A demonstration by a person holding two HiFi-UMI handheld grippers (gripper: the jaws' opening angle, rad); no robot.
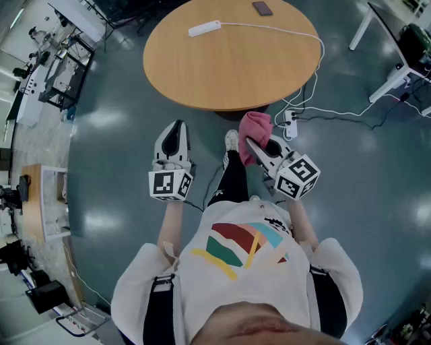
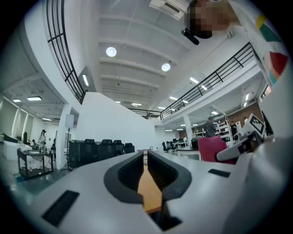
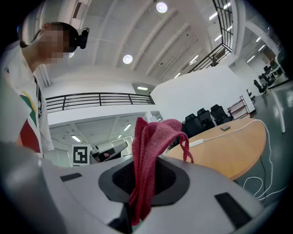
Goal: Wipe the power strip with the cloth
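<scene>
A white power strip [image 1: 204, 28] lies near the far edge of the round wooden table [image 1: 229, 67], its white cable trailing right and off the edge. In the right gripper view the same power strip [image 3: 196, 142] shows small on the table [image 3: 229, 157]. My right gripper [image 1: 250, 143] is shut on a pink-red cloth [image 1: 254, 131], held short of the table's near edge; the cloth [image 3: 149, 155] stands bunched up between the jaws. My left gripper [image 1: 176, 129] is shut and holds nothing, to the left of the right one and over the floor.
A dark phone [image 1: 262, 8] lies at the table's far edge. White cables and a small adapter [image 1: 290, 121] trail over the grey floor on the right. Benches and equipment [image 1: 57, 60] stand at the left. A white desk leg [image 1: 390, 84] is at the far right.
</scene>
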